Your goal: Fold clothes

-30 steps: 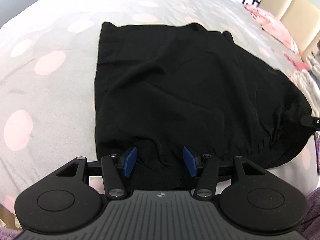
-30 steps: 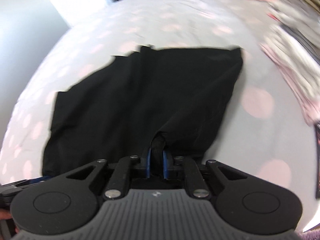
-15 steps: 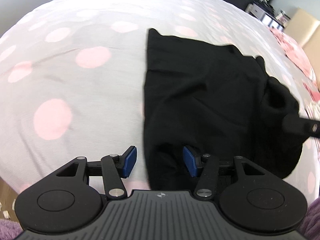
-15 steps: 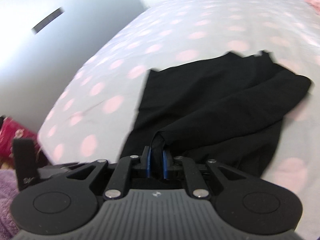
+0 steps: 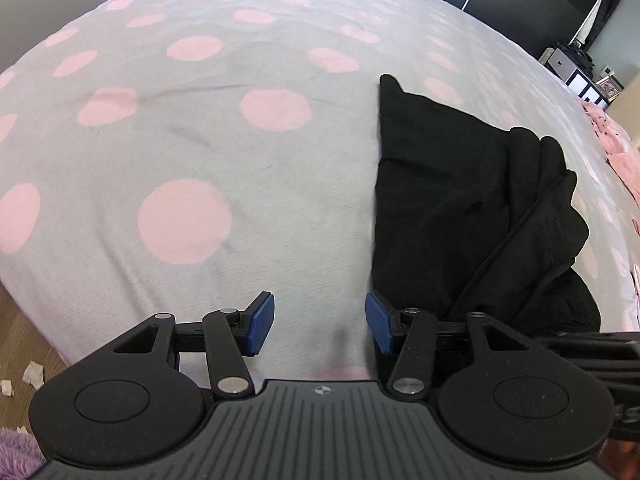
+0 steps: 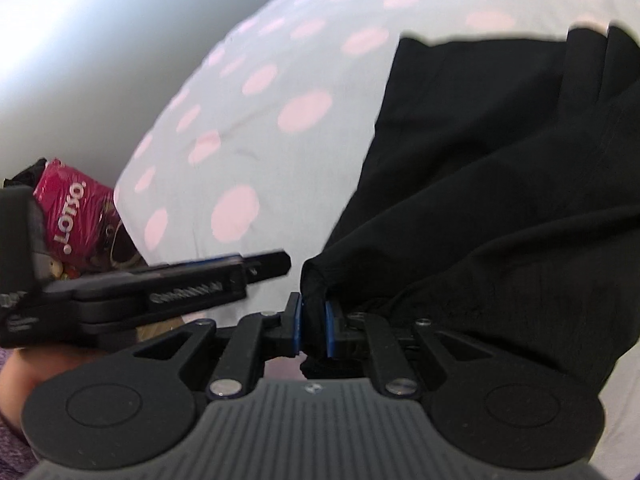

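A black garment (image 5: pixel 460 208) lies on a grey bedspread with pink dots (image 5: pixel 192 152), one side folded over onto the other. In the left wrist view my left gripper (image 5: pixel 320 322) hangs open over bare bedspread, just left of the garment's near edge, with nothing between its blue pads (image 5: pixel 262 320). In the right wrist view my right gripper (image 6: pixel 314 326) is shut on a bunched edge of the black garment (image 6: pixel 500 184), the cloth draped up and to the right from it. The left gripper (image 6: pixel 160 284) shows there as a black bar close to the right one's left.
Pink clothes (image 5: pixel 616 148) lie at the bed's far right, beyond them a dark wardrobe. Wooden floor with paper scraps (image 5: pixel 24 364) shows past the bed's near left edge. A red packet (image 6: pixel 76 216) sits beside the bed at left. A hand (image 6: pixel 24 372) holds the left gripper.
The right gripper has carried the garment's edge leftward across it, folding it over. The left gripper has slid left off the cloth onto bare bedspread. The two grippers now sit close together.
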{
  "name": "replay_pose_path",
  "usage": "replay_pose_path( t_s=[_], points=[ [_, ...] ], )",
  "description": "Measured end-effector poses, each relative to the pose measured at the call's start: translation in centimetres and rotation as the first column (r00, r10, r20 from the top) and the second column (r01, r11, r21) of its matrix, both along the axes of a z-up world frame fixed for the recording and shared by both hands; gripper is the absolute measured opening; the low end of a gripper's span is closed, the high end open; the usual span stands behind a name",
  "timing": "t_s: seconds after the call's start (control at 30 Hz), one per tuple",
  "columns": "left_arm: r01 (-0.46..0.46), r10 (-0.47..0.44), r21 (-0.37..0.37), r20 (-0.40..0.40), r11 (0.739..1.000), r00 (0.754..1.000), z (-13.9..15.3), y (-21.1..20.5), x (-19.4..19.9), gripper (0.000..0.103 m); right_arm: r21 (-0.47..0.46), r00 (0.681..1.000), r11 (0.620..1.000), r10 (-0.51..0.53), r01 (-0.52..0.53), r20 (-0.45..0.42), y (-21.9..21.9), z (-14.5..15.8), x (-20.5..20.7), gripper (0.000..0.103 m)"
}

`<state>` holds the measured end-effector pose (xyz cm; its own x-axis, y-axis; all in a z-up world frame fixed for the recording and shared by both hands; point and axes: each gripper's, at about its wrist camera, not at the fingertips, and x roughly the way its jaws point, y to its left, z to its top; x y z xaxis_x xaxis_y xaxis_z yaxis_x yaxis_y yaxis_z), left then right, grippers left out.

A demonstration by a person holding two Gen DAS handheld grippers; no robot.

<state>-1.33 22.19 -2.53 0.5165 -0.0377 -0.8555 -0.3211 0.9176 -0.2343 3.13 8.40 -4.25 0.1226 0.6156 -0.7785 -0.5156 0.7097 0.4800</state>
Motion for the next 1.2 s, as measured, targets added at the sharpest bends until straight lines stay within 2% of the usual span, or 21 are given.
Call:
replay_pose_path(
  t_s=[0.17,0.23,0.37,0.4,0.6,0.67,0.77,0.87,1.0,1.1,1.2],
  points=[
    [0.002,-0.002,-0.009,-0.007,1.0,1.0,-0.1,0.2,0.0,0.048,-0.008,0.991,0.999,-0.036,0.036,-0.13,-0.3,-2.6,0.9,0.02],
    [0.007,-0.007,-0.013,-0.003,1.0,1.0,0.0,0.2,-0.1,0.048,0.004,0.991,0.999,-0.036,0.036,-0.132,-0.9,-2.3,0.8,0.023],
    [0.028,-0.027,-0.024,0.01,0.999,1.0,0.4,-0.3,-0.4,0.048,0.001,0.999,1.0,-0.006,0.006,-0.036,-1.7,0.0,-0.1,0.04],
    [0.035,-0.035,-0.027,0.015,0.999,0.999,0.6,-0.5,-0.5,0.048,0.0,1.0,1.0,0.0,0.0,-0.006,-2.1,0.7,-0.4,0.041],
    [0.107,-0.105,-0.062,0.028,0.992,0.994,0.9,-1.9,-1.0,0.048,-0.023,0.989,1.0,-0.012,0.015,0.147,-4.5,3.9,-2.0,0.043],
    [0.134,-0.132,-0.082,0.027,0.988,0.991,0.7,-2.5,-1.1,0.048,-0.04,0.984,0.998,-0.033,0.041,0.175,-5.5,4.4,-2.4,0.045],
    [0.17,-0.168,-0.07,0.025,0.983,0.985,0.6,-3.4,-0.9,0.048,-0.077,0.978,0.993,-0.07,0.087,0.195,-7.1,4.7,-2.9,0.046],
    [0.168,-0.168,-0.088,0.005,0.982,0.986,0.2,-3.7,-0.5,0.048,-0.103,0.971,0.988,-0.087,0.112,0.224,-8.9,4.9,-3.7,0.046],
    [0.15,-0.146,-0.101,0.043,0.984,0.988,1.1,-3.8,-1.2,0.048,-0.12,0.949,0.982,-0.103,0.144,0.298,-12.9,6.0,-4.6,0.05],
    [0.166,-0.162,-0.111,0.044,0.98,0.986,1.3,-4.2,-1.4,0.05,-0.146,0.936,0.979,-0.084,0.142,0.342,-14.1,6.3,-5.6,0.051],
    [0.2,-0.199,-0.11,0.023,0.974,0.98,1.0,-4.7,-1.2,0.052,-0.206,0.924,0.972,-0.026,0.112,0.382,-13.6,5.2,-5.9,0.052]
  ],
)
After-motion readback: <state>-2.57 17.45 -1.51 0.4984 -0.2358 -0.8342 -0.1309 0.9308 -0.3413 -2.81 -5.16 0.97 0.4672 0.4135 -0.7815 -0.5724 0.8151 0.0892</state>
